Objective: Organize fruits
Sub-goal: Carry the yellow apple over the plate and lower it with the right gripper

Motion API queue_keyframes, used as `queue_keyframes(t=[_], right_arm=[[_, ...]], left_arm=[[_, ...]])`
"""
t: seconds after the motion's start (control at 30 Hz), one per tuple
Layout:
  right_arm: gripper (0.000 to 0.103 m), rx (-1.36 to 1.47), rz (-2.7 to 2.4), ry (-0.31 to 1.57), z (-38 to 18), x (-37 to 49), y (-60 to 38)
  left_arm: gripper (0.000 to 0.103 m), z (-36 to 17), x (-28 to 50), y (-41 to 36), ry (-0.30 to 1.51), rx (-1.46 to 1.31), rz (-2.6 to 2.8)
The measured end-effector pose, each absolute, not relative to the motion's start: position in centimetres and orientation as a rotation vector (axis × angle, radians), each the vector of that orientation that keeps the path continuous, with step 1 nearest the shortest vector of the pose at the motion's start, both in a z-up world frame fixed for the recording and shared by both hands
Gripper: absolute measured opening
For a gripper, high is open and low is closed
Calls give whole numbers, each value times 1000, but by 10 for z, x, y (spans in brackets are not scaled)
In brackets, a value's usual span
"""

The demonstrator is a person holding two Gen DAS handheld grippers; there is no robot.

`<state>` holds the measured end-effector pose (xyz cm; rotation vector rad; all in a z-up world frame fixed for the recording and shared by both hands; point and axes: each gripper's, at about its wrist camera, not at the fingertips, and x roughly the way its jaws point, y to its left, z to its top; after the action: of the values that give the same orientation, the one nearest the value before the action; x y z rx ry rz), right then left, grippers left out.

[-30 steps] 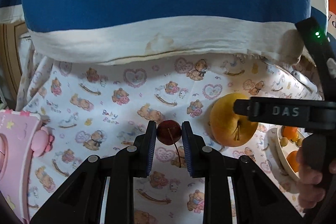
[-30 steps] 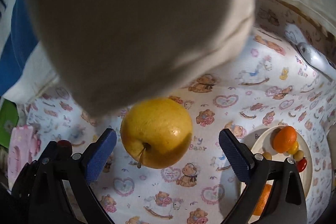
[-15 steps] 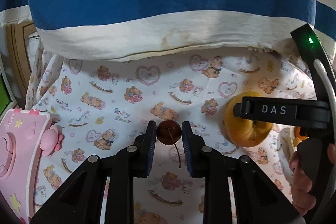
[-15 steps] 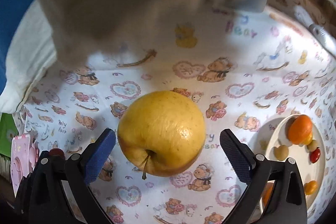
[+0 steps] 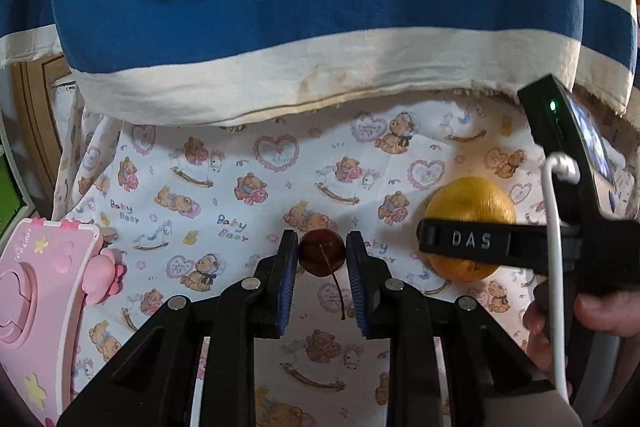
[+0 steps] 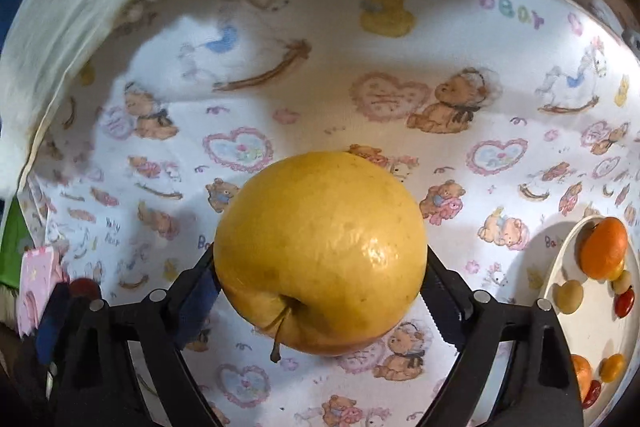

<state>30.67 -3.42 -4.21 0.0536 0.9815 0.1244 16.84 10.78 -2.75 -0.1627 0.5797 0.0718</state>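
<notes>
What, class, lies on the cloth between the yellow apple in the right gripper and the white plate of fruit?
Nothing visible. In the right wrist view the right gripper is shut on the yellow apple, and only bare printed cloth shows between it and the white plate at the right edge.

Yellow apple [image 5: 468, 203] half hidden behind right tongs; white dish [image 6: 560, 255] cut by frame edge.
</notes>
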Motion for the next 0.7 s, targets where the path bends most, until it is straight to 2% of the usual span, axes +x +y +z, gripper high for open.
queue_keyframes(t=[0.27,0.5,0.7], right_arm=[[91,-24,197,996,-39,285,-38],[91,33,282,1066,-38,262,-63],[91,-56,343,1099,-46,232,-74]], left_arm=[[24,-13,159,107,537,-155,68],[24,-1,148,97,500,-128,50],[24,3,144,84,469,-81,39]])
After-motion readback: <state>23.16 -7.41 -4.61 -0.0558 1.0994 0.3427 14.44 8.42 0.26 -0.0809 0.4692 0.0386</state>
